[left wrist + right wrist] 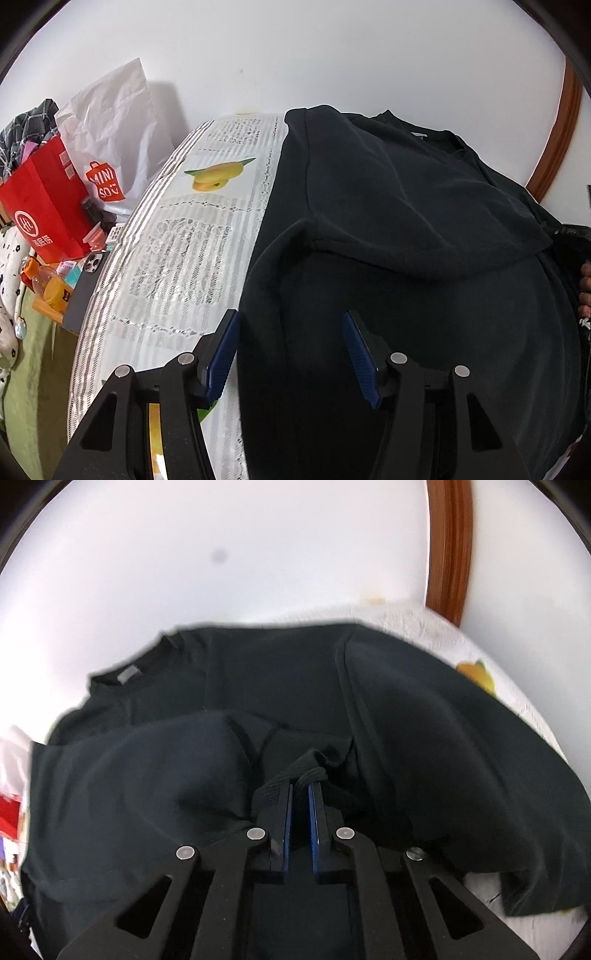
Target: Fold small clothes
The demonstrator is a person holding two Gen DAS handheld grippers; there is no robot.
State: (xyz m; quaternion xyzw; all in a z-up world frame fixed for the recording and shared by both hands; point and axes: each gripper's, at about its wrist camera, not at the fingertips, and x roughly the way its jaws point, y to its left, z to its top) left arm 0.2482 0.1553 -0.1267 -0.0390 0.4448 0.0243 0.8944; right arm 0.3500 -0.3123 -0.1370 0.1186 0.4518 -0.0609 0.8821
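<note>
Leftmost, at nine o'clock, a red bag (pixel 44 218) stands beside the lace tablecloth (pixel 177 236). Centrally, the left gripper (pixel 290 325) hovers spread over the black T-shirt (pixel 406 206) lying on that cloth. Toward three o'clock, the right gripper (pixel 300 788) pinches the shirt's bunched hem (pixel 295 771).

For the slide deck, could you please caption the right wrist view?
Right tongs shut on a bunched fold of the black T-shirt, which lies on a white patterned tablecloth.
</note>
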